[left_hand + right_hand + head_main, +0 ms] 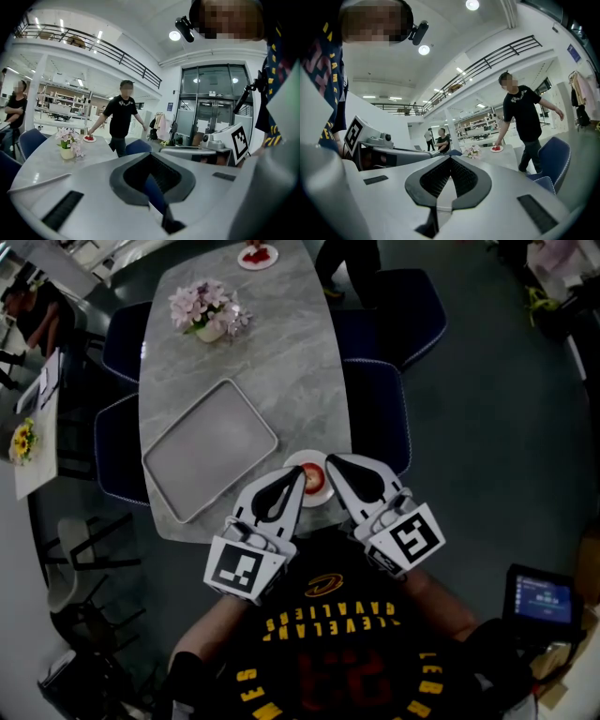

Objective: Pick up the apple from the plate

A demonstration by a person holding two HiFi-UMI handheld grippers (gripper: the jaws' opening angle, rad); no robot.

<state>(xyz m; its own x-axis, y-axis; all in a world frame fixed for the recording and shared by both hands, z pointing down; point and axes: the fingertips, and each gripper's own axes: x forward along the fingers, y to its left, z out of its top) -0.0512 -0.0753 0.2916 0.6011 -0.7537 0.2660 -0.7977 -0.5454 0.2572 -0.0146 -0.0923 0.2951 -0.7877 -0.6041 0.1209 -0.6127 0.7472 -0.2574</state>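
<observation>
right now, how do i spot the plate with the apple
Find the long grey marble table, with a big grey tray on it. At the table's near edge, right of the tray, sits a small white plate holding a red apple. The other plate lies at the far end, beyond the flowers.

- A grey marbled worktop (281,352) is ringed by dark blue chairs (398,310) on a dark grey floor (497,427).
- White walls (168,86) are topped by a railed balcony (117,54).
- Glass doors (213,110) are seen, and round ceiling lights (472,4) are switched on.
</observation>
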